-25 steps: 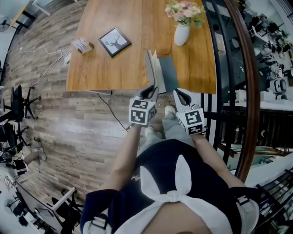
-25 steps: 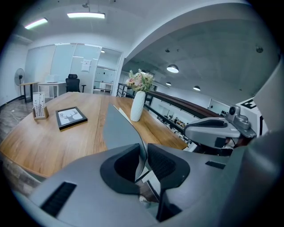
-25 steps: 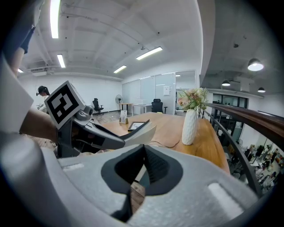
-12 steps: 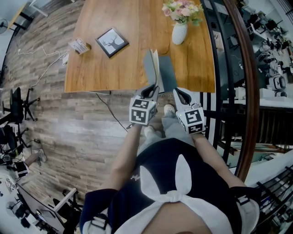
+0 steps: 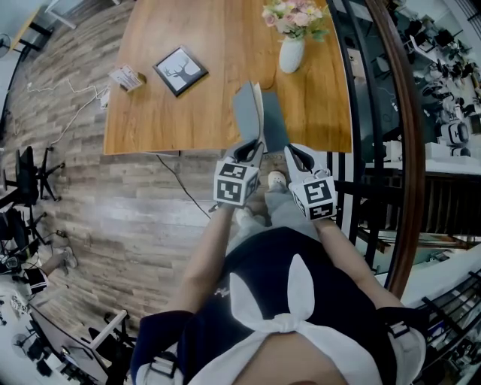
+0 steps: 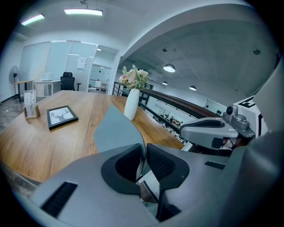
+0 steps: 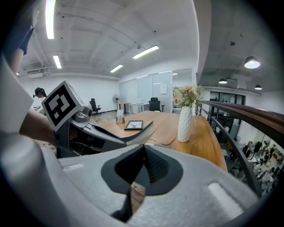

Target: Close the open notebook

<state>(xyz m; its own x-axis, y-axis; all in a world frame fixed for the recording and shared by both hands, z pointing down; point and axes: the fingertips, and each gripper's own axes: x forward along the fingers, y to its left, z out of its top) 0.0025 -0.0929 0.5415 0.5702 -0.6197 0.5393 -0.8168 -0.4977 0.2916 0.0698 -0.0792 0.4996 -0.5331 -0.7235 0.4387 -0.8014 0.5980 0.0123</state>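
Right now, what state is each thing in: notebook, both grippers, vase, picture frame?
Notebook: half open, left cover raised, other half flat.
Left gripper: shut on the raised cover.
Right gripper: shut, empty.
Vase: upright, flowers in it.
Picture frame: lying face up.

No word, number or brand reads clearly from where I sit. The cubes on the left gripper (image 5: 246,153) and right gripper (image 5: 295,156) carry only black-and-white square markers, not lettering. The framed picture (image 5: 180,70) on the desk (image 5: 150,120) shows only a deer outline. Print on the small card stand (image 5: 125,77) is too small to read, and a sheet on the far office wall (image 6: 81,63) is a blur.
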